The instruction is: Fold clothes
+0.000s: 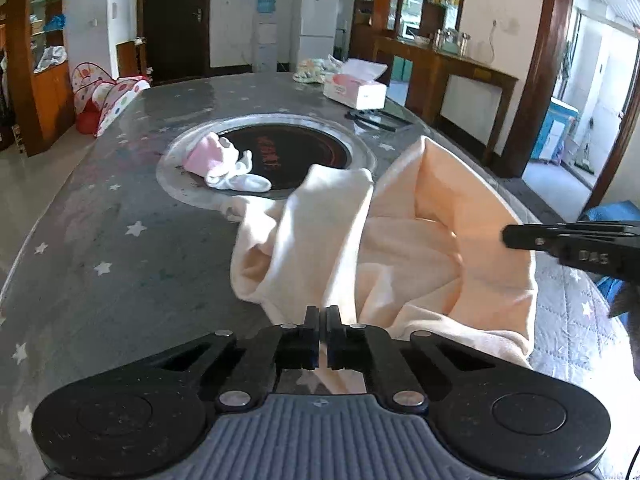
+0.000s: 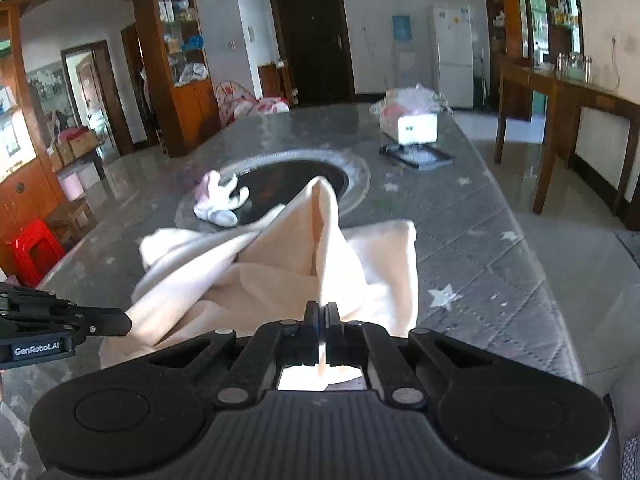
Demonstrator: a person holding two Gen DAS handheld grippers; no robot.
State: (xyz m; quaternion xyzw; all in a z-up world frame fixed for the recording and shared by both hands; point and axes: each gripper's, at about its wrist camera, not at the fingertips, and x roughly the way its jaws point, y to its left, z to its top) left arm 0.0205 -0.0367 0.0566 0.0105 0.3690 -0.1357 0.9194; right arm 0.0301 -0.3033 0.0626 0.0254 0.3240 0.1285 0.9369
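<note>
A pale peach garment (image 1: 404, 240) lies bunched on the grey star-patterned table (image 1: 100, 240), partly lifted. My left gripper (image 1: 323, 312) is shut on a near edge of it; cloth runs up from between the fingers. My right gripper (image 2: 321, 308) is shut on another edge of the same garment (image 2: 280, 272), which rises in a peak in front of it. The right gripper also shows at the right edge of the left wrist view (image 1: 568, 240), and the left gripper at the left edge of the right wrist view (image 2: 68, 320).
A small pink and white garment (image 1: 224, 164) lies on the rim of the round black hotplate (image 1: 296, 152) set in the table. A tissue box (image 1: 356, 88) and a flat black object (image 1: 380, 118) sit at the far right end. Wooden furniture surrounds the table.
</note>
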